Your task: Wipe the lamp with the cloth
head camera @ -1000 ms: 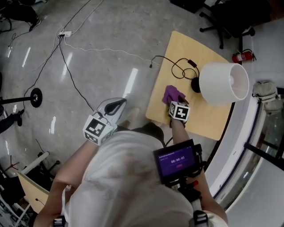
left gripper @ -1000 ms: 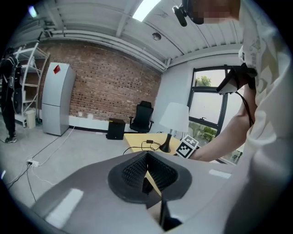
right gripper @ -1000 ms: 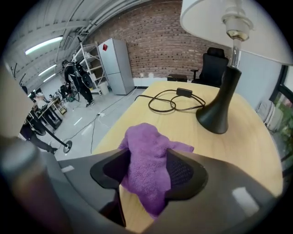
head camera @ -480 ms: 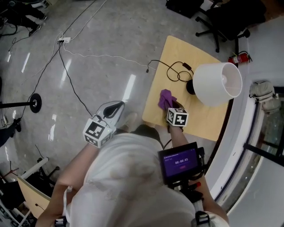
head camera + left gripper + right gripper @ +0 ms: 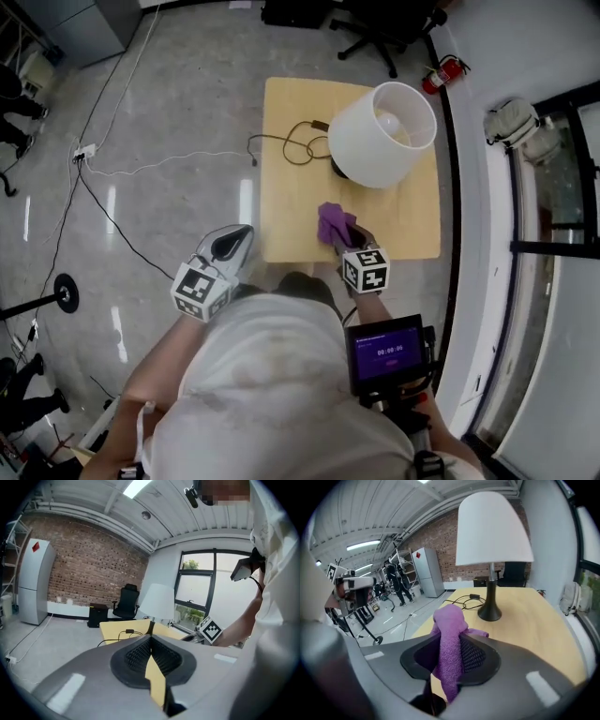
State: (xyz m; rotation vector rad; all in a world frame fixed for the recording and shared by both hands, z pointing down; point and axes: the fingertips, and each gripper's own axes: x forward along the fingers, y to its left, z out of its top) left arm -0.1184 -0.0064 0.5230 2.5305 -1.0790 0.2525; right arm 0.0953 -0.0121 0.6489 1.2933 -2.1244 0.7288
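A lamp with a white shade (image 5: 382, 134) and a dark base stands at the far right of the yellow table (image 5: 281, 197). My right gripper (image 5: 341, 234) hovers over the table's near edge, shut on a purple cloth (image 5: 332, 223). In the right gripper view the cloth (image 5: 449, 618) hangs bunched between the pads, with the lamp (image 5: 492, 531) a short way ahead. My left gripper (image 5: 232, 245) is off the table's near left corner over the floor, shut and holding nothing. In the left gripper view the lamp (image 5: 157, 603) is far ahead.
The lamp's black cord (image 5: 286, 145) loops across the table's far left part. An office chair (image 5: 370, 23) and a red fire extinguisher (image 5: 441, 71) stand beyond the table. A window wall (image 5: 525, 244) runs along the right. Cables (image 5: 141, 159) trail over the floor at left.
My right gripper has closed on the purple cloth and lifted it off the tabletop. My left gripper has swung in closer to the table's near left corner.
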